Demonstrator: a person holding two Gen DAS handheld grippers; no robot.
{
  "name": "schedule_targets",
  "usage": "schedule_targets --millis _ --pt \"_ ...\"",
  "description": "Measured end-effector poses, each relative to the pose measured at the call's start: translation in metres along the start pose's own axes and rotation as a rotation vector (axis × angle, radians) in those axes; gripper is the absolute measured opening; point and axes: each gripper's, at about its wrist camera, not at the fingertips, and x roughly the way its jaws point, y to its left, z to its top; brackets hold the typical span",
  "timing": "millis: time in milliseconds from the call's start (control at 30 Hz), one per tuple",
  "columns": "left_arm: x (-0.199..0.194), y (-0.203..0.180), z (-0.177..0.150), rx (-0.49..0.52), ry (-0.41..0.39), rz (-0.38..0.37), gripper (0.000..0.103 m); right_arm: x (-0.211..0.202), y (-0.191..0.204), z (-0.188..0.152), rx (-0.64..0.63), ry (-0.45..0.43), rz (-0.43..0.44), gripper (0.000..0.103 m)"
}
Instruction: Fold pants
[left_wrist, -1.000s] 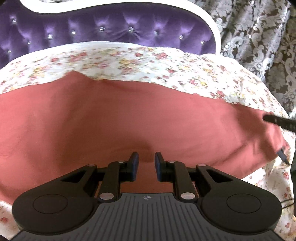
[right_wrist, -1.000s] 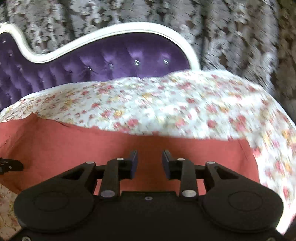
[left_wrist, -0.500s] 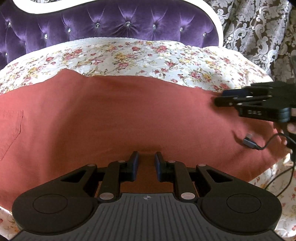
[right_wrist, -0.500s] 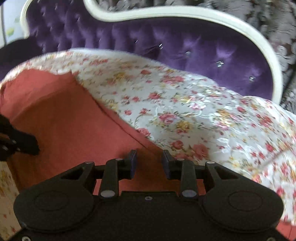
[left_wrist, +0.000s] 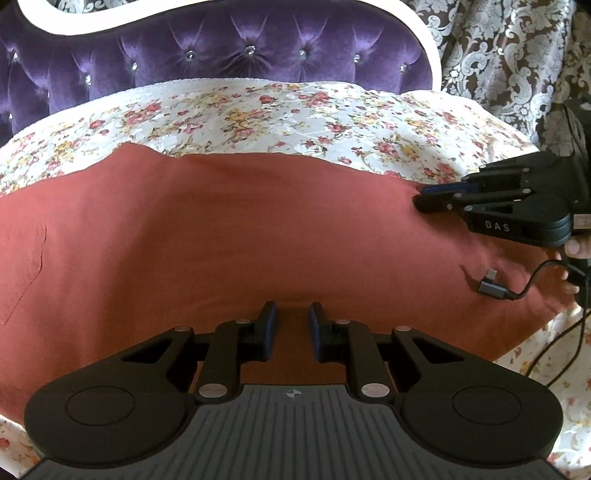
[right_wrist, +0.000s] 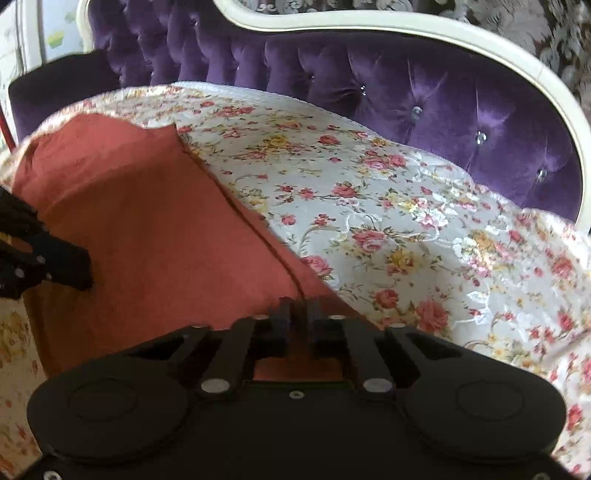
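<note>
**Right wrist view: far edge of pants being pinched**

- Pants (right_wrist: 147, 229): rust-red, spread flat on floral bedspread (right_wrist: 406, 221), below purple headboard (left_wrist: 221, 55).
- R gripper (right_wrist: 299, 314): was apart a sec ago, jaws now closing on far hem, cloth between them. Means fold grab underway.
- L gripper (left_wrist: 291, 325): unchanged, jaws narrowly apart, cloth between; grip cannot tell.
</note>
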Motion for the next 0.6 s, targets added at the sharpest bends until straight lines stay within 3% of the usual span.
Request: schedule_targets --millis 67,333,400,467,600 --pt "-0.001 -0.001 0.000 0.006 -0.004 0.003 0.019 -0.002 0.001 0.002 0.006 -0.019 -0.041 0.003" --pt "0.002 -0.001 0.004 0.002 -0.002 0.001 0.019 0.011 -0.002 0.006 0.082 -0.041 -0.129 0.005" --pt "0.001 -0.002 0.004 0.008 -0.002 0.002 0.019 -0.001 -0.011 0.005 0.156 -0.063 -0.163 0.017" --pt "-0.002 -0.003 0.005 0.013 -0.003 -0.001 0.019 -0.021 -0.021 0.000 0.246 -0.089 -0.215 0.037" --pt "-0.006 -0.014 0.012 0.029 -0.021 -0.022 0.019 -0.072 -0.053 -0.033 0.523 -0.119 -0.240 0.050"
